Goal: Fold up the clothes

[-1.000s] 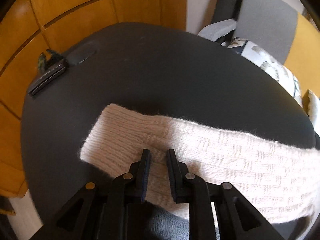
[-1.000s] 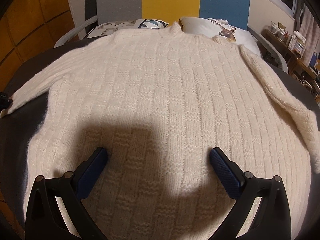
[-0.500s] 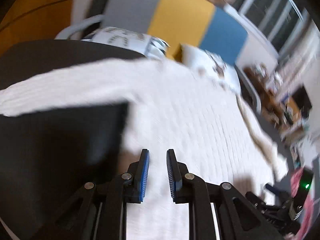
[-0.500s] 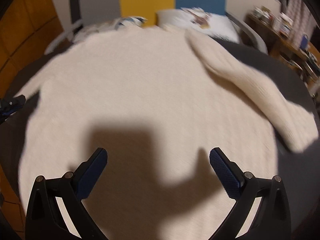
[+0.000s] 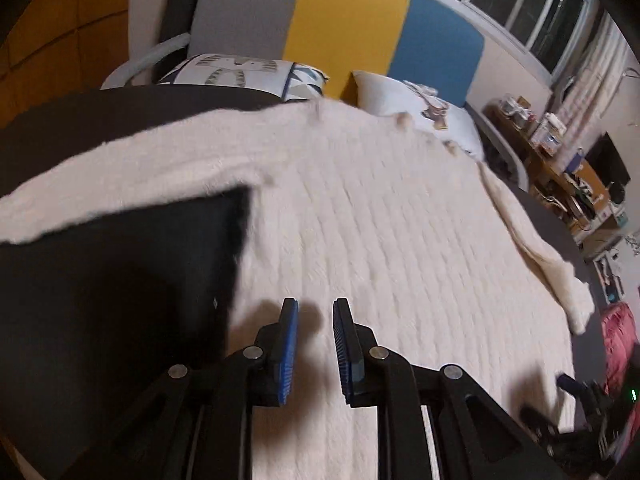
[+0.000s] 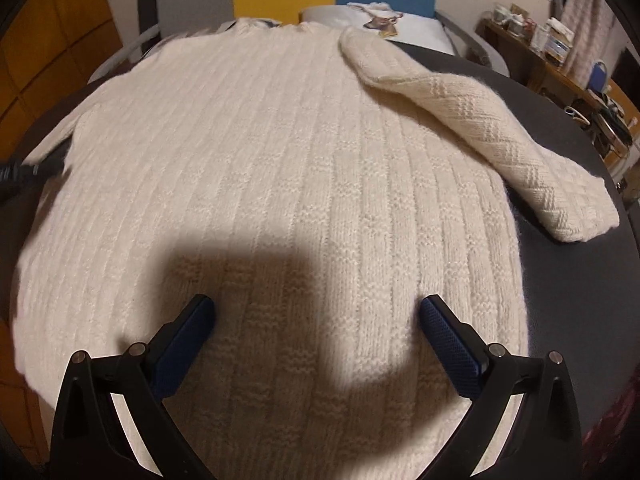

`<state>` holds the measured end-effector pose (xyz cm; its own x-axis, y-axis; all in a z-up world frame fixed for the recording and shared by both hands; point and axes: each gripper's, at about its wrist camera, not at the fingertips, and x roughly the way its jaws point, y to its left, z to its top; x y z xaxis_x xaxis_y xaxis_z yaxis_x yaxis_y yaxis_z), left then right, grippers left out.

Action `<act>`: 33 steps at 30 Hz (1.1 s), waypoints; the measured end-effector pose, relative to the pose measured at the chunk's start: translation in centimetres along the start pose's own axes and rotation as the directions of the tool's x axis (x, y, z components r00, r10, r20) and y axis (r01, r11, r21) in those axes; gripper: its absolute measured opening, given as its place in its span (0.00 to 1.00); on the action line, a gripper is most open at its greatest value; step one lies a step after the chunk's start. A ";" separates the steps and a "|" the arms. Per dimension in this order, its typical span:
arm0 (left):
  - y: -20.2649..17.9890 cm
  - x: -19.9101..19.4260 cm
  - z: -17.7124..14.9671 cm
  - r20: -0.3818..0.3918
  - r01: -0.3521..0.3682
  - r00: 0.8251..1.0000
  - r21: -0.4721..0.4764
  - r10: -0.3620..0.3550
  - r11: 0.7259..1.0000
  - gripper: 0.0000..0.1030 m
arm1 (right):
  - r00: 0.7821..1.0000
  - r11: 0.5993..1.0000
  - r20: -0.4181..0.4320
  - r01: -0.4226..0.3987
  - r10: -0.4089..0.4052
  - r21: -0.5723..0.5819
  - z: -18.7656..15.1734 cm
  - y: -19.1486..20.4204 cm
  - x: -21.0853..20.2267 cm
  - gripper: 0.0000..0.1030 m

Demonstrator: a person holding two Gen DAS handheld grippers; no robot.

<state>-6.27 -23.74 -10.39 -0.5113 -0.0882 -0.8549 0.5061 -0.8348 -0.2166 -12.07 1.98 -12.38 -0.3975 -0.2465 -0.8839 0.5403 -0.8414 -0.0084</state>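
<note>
Hovering over the lower left part of the sweater (image 5: 384,240), the left gripper (image 5: 314,344) is keeping its jaws slightly parted, with only a narrow gap between the blue pads and nothing pinched between them. Its tips are sitting just above the knit, near the edge where the cloth meets the dark bench (image 5: 112,300), and whether they are touching the wool cannot be told.

The right gripper (image 6: 316,320) is holding its jaws wide apart above the lower middle of the sweater, empty, and casting a broad shadow on the ribbed knit below.

The cream sweater is lying flat and spread out on the round dark bench, its body covering most of the top. 1 sleeve (image 6: 480,132) is lying bent at the shoulder and running diagonally down over the right side of the bench, its cuff resting on the bare dark surface beside the body. The other sleeve (image 5: 120,176) is stretching out to the left across the bench.

Beyond the far edge of the bench, 2 printed cushions (image 5: 244,70) are sitting on a sofa (image 5: 344,12) with grey, yellow and blue back panels. A cluttered shelf (image 6: 560,64) is standing to the right.
</note>
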 end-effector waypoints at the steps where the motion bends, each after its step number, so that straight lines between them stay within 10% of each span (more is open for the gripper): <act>1: 0.2 0.9 0.0 -0.028 -0.009 1.000 -0.005 0.009 1.000 0.17 | 1.000 1.000 0.000 0.003 -0.003 -0.008 0.0 0.0 -0.2 1.00; 8: -0.4 -0.4 -0.1 0.011 -0.080 0.997 0.014 0.080 0.997 0.18 | 0.999 0.999 0.026 -0.042 0.042 -0.008 -0.7 -0.2 -0.1 1.00; 17: -12.4 -0.6 0.0 0.132 -0.015 0.991 0.265 -0.021 0.964 0.18 | 0.978 0.986 0.129 -0.165 0.165 -0.012 -1.6 -2.6 -1.4 1.00; 23: -18.7 2.1 -0.1 0.111 0.027 0.991 0.395 -0.077 0.918 0.18 | 0.936 0.928 0.336 -0.213 0.103 0.307 -0.9 -17.0 -6.7 1.00; 26: -18.9 3.8 -0.8 0.071 0.043 0.994 0.397 -0.078 0.917 0.18 | 0.958 0.886 0.275 -0.053 -0.086 0.461 0.0 -25.6 -7.0 1.00; 33: -17.1 5.4 -1.4 0.043 0.130 0.987 0.349 -0.154 0.928 0.18 | 0.967 0.890 0.199 0.051 -0.157 0.453 2.5 -35.7 -3.2 1.00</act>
<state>-16.72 -9.19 -11.97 -0.6129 0.0182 -0.7900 0.1611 -0.9759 -0.1475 -31.95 31.59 -8.07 -0.6170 -0.2021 -0.7606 0.1245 -0.9794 0.1592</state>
